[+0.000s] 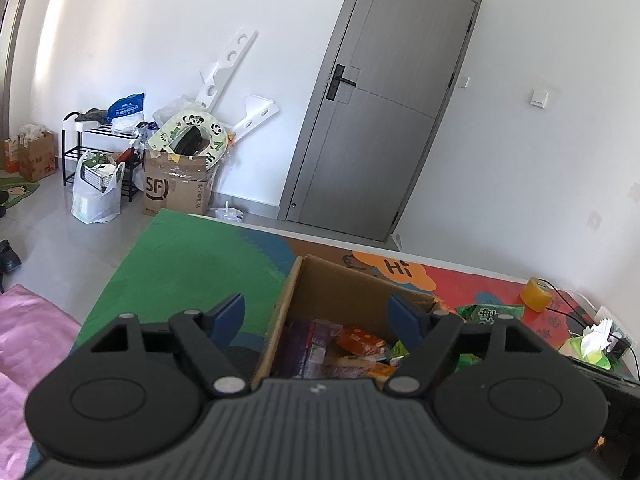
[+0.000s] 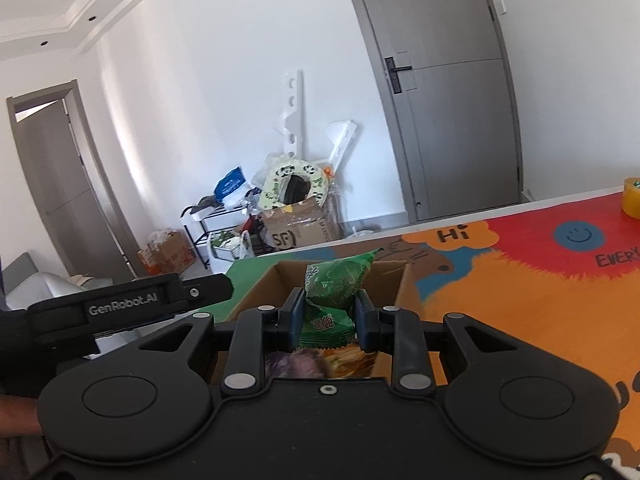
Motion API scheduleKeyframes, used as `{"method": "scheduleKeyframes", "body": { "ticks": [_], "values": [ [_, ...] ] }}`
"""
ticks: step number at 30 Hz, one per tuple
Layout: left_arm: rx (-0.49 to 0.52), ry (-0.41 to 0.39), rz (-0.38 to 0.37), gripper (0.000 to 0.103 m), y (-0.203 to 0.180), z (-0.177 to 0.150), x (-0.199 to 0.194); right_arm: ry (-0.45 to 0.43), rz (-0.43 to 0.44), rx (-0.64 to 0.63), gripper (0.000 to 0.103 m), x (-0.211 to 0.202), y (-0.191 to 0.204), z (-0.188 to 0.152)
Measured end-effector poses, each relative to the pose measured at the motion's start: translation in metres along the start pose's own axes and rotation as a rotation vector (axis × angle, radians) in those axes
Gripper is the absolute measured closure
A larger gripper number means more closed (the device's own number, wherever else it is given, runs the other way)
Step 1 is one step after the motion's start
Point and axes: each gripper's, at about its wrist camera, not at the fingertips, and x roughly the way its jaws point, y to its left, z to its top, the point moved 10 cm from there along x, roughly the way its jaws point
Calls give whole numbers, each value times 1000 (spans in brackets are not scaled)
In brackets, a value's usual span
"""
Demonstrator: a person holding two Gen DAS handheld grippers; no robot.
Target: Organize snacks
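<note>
An open cardboard box stands on the colourful table mat and holds several snack packets. My left gripper is open and empty, held above the box's near left side. My right gripper is shut on a green snack packet and holds it over the same box. More snack packets lie in the box under it. Another green packet lies on the mat right of the box. The left gripper's body shows at the left of the right wrist view.
A roll of yellow tape sits on the mat at the right, also in the right wrist view. A tissue box and cables lie at the far right. A pink cloth is at the left. Floor clutter and a grey door are behind.
</note>
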Motion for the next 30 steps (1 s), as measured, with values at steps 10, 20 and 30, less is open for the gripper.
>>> {"method": "scheduleKeyframes", "body": {
  "ticks": [10, 20, 30],
  "values": [
    [-3, 2, 20, 19, 9, -1, -10, 8, 23, -5, 68, -13, 8, -2],
    [27, 19, 8, 13, 3, -16, -23, 0, -26, 11, 60, -33, -7, -11],
    [86, 48, -17, 7, -13, -30, -38, -5, -58, 53, 37, -58, -23, -21]
  ]
}}
